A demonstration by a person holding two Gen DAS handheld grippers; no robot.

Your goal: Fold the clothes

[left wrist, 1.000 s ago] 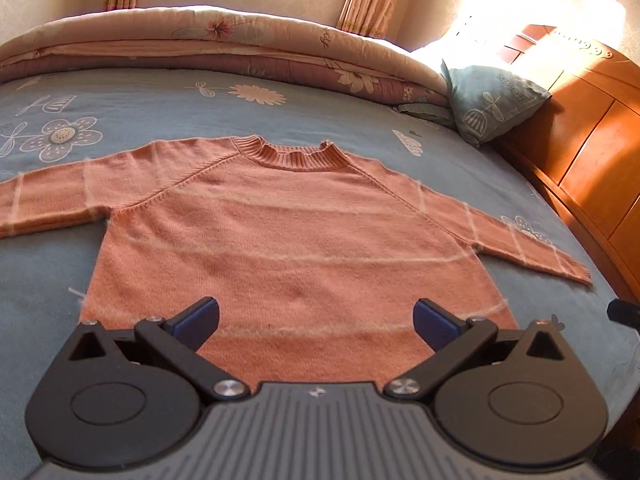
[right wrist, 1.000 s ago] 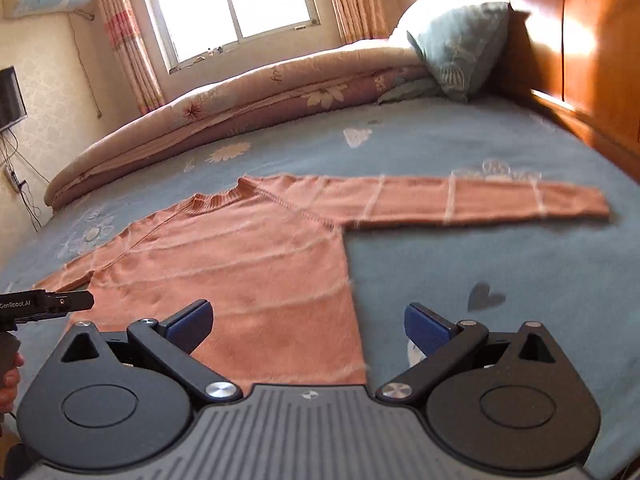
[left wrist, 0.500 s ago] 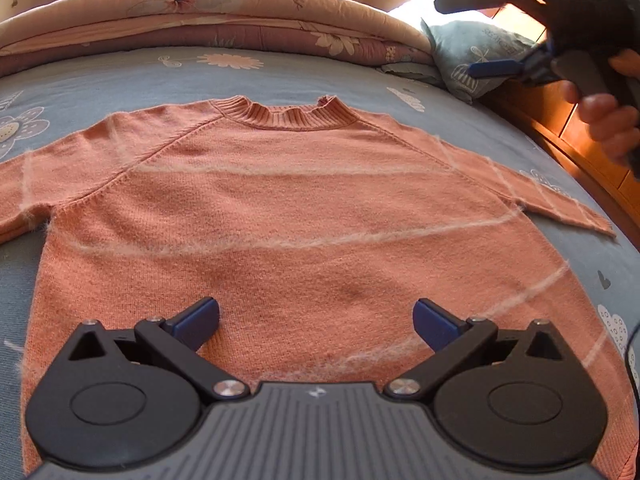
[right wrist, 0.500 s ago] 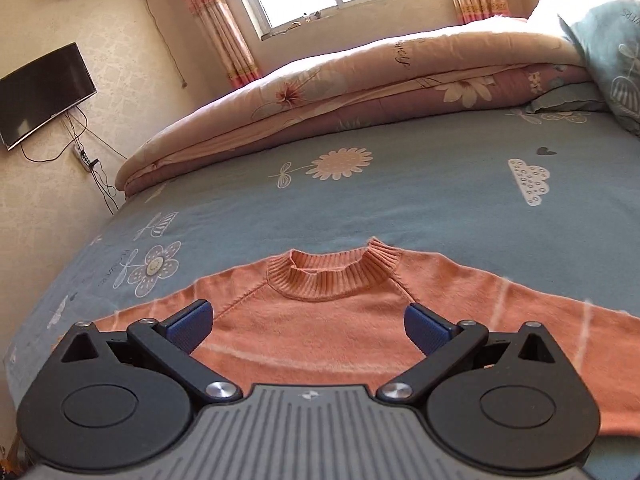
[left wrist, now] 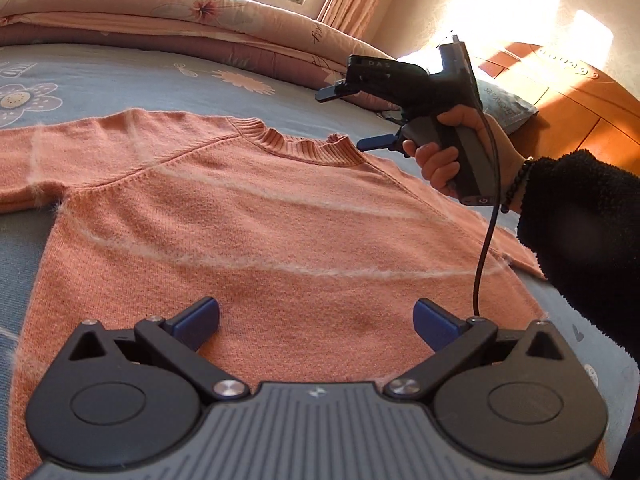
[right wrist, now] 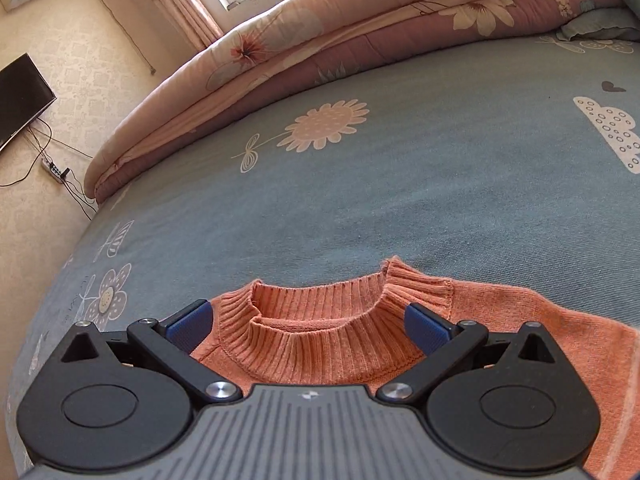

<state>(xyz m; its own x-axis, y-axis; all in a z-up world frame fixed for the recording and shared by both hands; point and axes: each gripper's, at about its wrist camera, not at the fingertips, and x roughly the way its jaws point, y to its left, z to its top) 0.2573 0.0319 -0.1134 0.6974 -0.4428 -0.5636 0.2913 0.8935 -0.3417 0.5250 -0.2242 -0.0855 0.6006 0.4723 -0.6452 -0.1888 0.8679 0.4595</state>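
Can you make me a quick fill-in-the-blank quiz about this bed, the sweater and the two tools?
1. The orange sweater lies spread flat on the ____ bedsheet.
2. The right tool hangs over the sweater's ____.
3. Both the left tool and the right tool have their fingers ____.
4. The hand on the right tool comes out of a ____ fleece sleeve.

Missing words: blue; collar; open; black
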